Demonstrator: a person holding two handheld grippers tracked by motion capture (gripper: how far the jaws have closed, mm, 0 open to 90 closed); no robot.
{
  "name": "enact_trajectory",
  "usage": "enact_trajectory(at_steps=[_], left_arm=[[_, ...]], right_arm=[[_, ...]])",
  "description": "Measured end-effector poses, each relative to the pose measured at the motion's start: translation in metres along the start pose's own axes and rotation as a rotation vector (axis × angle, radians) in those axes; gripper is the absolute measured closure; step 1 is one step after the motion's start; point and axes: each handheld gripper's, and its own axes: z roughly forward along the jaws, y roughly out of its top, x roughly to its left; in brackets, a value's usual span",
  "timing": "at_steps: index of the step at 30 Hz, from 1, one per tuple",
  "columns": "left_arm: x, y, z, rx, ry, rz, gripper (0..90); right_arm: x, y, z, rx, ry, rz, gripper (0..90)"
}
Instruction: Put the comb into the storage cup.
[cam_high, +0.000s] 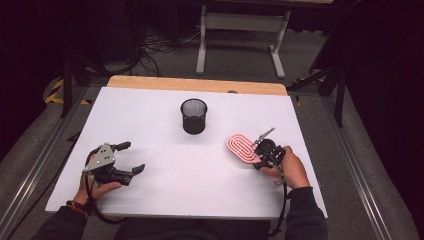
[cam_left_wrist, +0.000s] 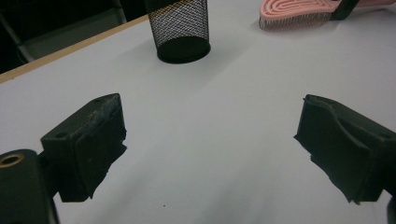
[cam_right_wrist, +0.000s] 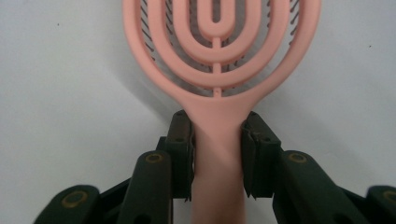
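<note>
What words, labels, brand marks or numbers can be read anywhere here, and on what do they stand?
None can be read. The pink hairbrush, the black mesh cup, the white table top, the left claw and the right claw show no lettering or numbers.

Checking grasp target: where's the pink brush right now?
High view: the pink brush lies on the white table, right of centre, below-right of the black mesh cup, its handle clamped in the right tool.
</note>
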Motion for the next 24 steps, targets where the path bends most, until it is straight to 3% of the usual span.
enact_trajectory(at_steps=[16, 24], left_arm=[[0.0, 0.002, 0.0, 0.003, 0.017, 0.0, 7.8], [0.001, 0.002, -0.001, 0.002, 0.018, -0.002, 7.7]], right_arm=[[-0.002, -0.015, -0.005, -0.165, 0.029, 0.006, 69.4], [-0.002, -0.017, -0.013, -0.279, -0.022, 0.026, 69.5]])
